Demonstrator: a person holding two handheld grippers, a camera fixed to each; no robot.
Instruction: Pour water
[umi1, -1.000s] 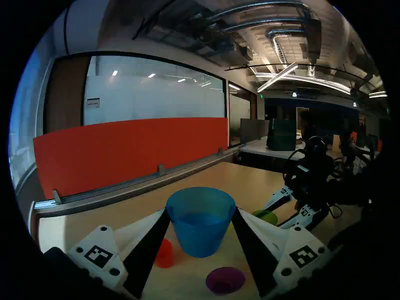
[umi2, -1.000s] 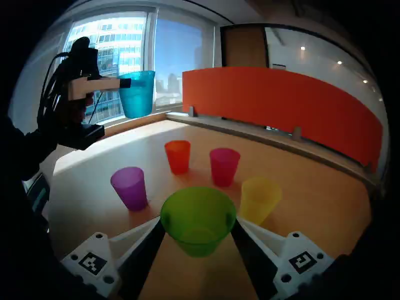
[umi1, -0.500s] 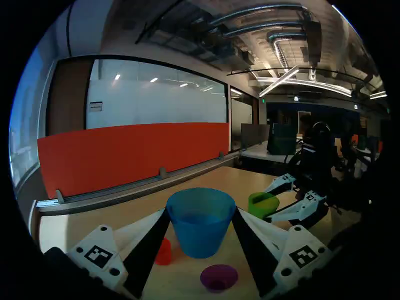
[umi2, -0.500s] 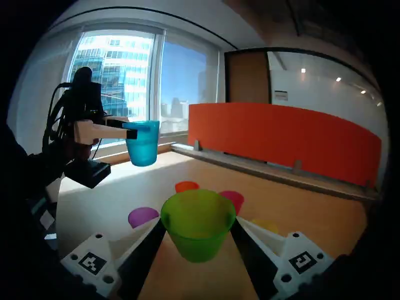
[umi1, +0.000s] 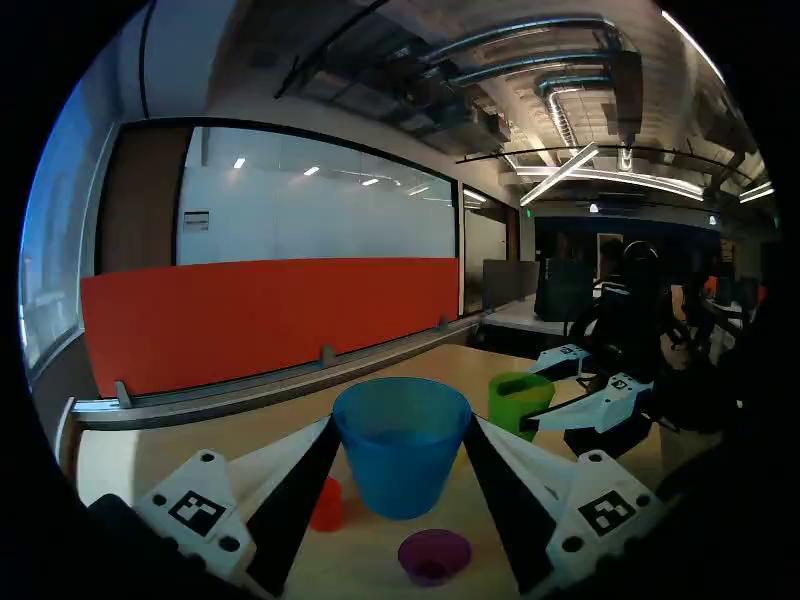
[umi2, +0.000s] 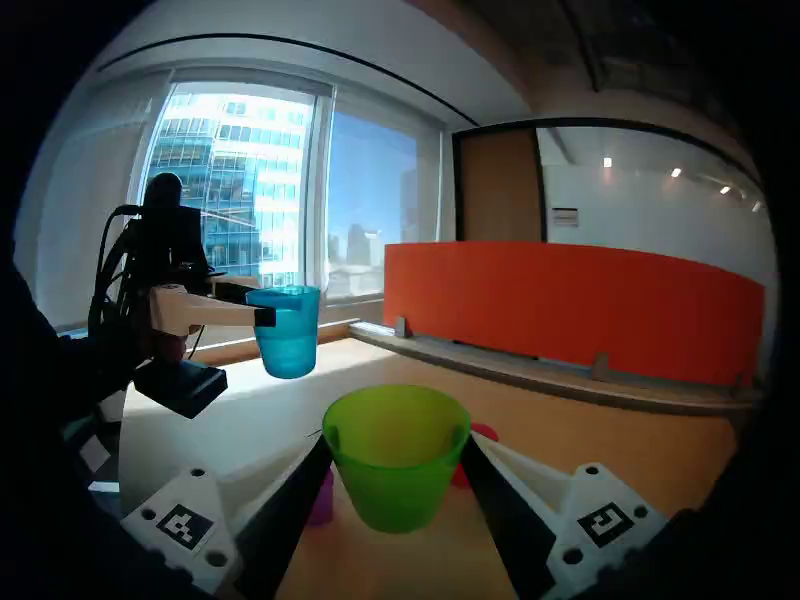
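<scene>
In the left gripper view my left gripper is shut on a blue cup, held upright above the wooden table. Farther right in that view, the right gripper holds a green cup in the air. In the right gripper view my right gripper is shut on that green cup, upright, with nothing visible inside it. The left gripper with the blue cup hangs at the left of this view, at about the same height.
Below on the table stand an orange cup and a purple cup; a purple cup and a pink cup peek out beside the green one. An orange divider panel runs along the table's far edge. Windows stand behind the left gripper.
Both grippers have lifted their cups higher above the table. The green cup has risen to about the blue cup's height and come closer to it. The table cups have dropped low in both views.
</scene>
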